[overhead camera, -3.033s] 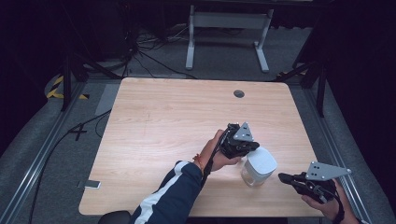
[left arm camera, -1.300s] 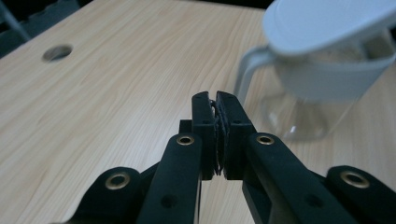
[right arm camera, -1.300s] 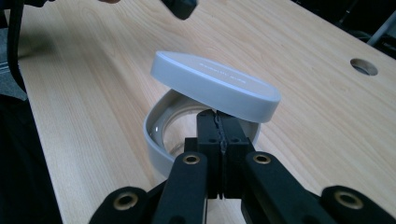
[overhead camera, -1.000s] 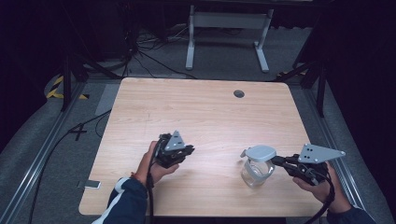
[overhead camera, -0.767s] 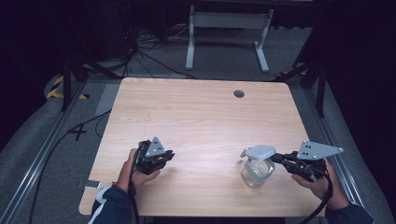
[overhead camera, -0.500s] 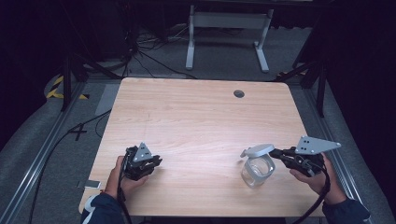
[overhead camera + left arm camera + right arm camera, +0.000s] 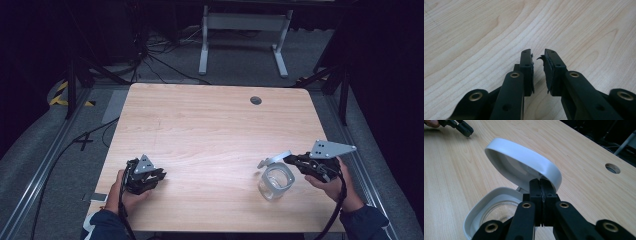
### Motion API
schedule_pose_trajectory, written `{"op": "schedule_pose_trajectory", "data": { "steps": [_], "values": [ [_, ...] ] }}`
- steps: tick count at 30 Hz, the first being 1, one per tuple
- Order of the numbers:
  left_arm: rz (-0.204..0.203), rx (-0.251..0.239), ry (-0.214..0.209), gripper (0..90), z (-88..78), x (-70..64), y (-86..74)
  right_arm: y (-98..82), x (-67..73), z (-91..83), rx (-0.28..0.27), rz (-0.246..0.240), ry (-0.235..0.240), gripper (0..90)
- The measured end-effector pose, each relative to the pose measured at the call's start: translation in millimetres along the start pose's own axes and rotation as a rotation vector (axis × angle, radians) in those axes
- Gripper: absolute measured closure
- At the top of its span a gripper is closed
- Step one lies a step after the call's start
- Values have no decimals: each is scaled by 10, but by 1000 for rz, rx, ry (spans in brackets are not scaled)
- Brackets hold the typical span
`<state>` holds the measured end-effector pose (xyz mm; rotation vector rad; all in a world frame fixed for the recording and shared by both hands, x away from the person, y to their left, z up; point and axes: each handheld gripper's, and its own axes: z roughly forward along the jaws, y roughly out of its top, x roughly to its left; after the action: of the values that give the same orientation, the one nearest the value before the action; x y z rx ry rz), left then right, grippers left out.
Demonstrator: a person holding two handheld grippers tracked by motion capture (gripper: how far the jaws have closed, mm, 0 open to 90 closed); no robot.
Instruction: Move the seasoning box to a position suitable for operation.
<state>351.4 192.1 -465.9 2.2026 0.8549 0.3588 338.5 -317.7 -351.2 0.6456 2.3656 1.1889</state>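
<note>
The clear glass jar (image 7: 275,182) stands on the worktop (image 7: 215,130) just below the right tongs (image 7: 540,185), which are pinched tight on the rim of its white hinged lid (image 7: 524,163), held tilted open above the jar's mouth. The thin rim could slip from that grip and the lid drop. The left tongs (image 7: 538,58), well apart, hold nothing, jaws a narrow gap apart.

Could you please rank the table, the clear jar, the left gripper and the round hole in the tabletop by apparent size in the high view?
1. table
2. jar and left gripper: look alike, unranked
3. hole
</note>
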Motion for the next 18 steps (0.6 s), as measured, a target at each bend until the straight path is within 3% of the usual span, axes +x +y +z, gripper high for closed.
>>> {"op": "schedule_pose_trajectory", "data": {
  "steps": [8, 10, 18],
  "values": [
    [24, 13, -8, 767, 30, -5, -28, 28, -39, 81, 5, -10, 1, 897],
    [-2, 14, -20, 765, 49, -28, -49, 33, -39, 97, 10, -9, 0, 897],
    [6, 0, -19, 763, 50, -43, -71, 32, -43, 103, 20, -22, -15, 897]
  ]
}}
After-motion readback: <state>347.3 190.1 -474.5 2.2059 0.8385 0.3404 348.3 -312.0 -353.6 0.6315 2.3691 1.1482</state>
